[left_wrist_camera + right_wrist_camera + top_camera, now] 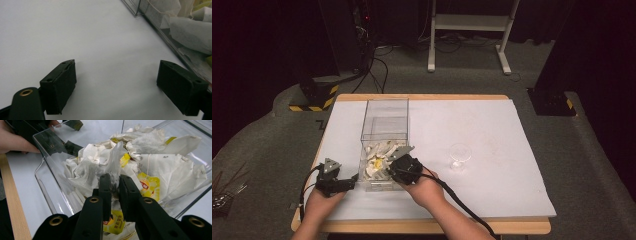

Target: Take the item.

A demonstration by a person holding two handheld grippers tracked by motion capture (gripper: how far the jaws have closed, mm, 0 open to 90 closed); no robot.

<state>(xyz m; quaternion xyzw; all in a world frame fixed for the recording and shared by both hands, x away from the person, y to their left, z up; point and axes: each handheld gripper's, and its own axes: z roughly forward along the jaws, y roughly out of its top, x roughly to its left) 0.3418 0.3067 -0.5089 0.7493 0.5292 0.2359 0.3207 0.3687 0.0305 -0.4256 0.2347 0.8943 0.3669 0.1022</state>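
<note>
Reaching into the clear plastic bin [384, 131], the right tongs [115, 185] stand nearly closed, the two black jaws pinched on the thin paper of one tea bag [110, 162] near the top of the pile. Only a sliver of paper sits between the jaws, so the hold looks light; judged as a pick just made or just being made.

The heap of tea bags [379, 159] fills the near end of the bin, white sachets mixed with yellow tags [147, 183] and strings. Bags lie loosely tangled, so lifting one may drag a neighbour along.

The left tongs [116, 82] rest on the desk [492, 130] just beside the bin's left wall, jaws wide apart and empty. In the high view the left tongs [334, 180] sit near the bin's near-left corner; probable purpose is to brace the bin against sliding while the right tongs [404, 167] pull. Contact with the wall cannot be confirmed.

A small clear cup [460, 155] stands upright on the desk to the right of the bin, well apart from both tongs, and looks empty. Likely the destination for the bag.
</note>
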